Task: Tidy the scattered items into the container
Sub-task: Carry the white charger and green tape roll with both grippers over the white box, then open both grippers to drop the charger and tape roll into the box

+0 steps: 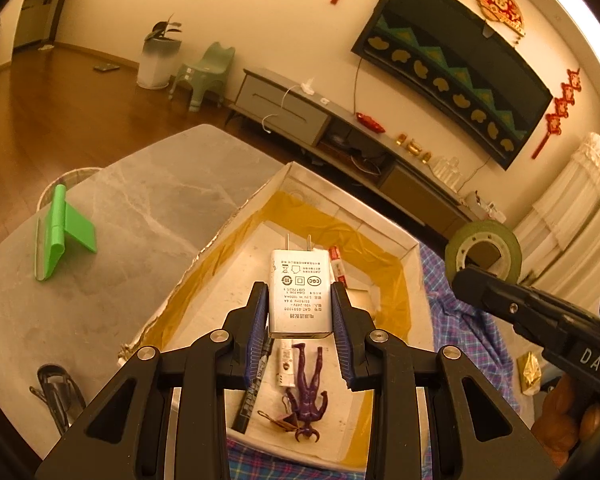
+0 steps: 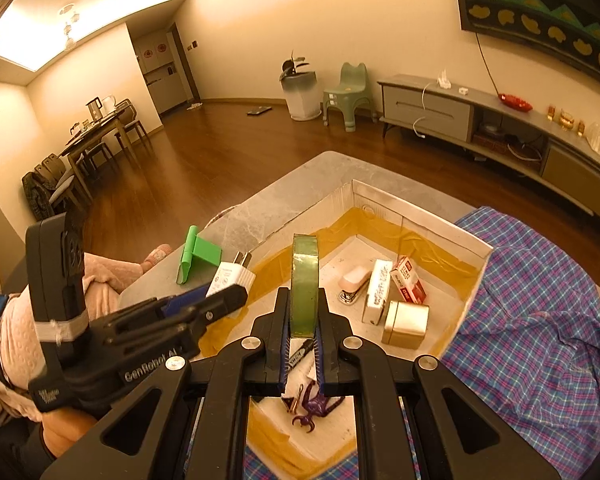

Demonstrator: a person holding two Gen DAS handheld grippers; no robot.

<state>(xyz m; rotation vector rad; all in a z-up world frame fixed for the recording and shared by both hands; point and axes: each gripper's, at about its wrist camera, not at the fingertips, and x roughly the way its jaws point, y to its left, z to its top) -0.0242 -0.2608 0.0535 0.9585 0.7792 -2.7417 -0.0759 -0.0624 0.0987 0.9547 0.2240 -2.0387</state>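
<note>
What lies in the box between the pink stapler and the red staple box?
A white oblong box stands between the pink stapler and the red staple box, shown in the right wrist view.

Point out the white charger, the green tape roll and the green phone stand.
white charger (image 1: 300, 294): left wrist view, its labelled flat face.
green tape roll (image 2: 305, 286): right wrist view, its outer band, edge-on.
green phone stand (image 1: 66, 236): left wrist view, its upright back plate.
</note>
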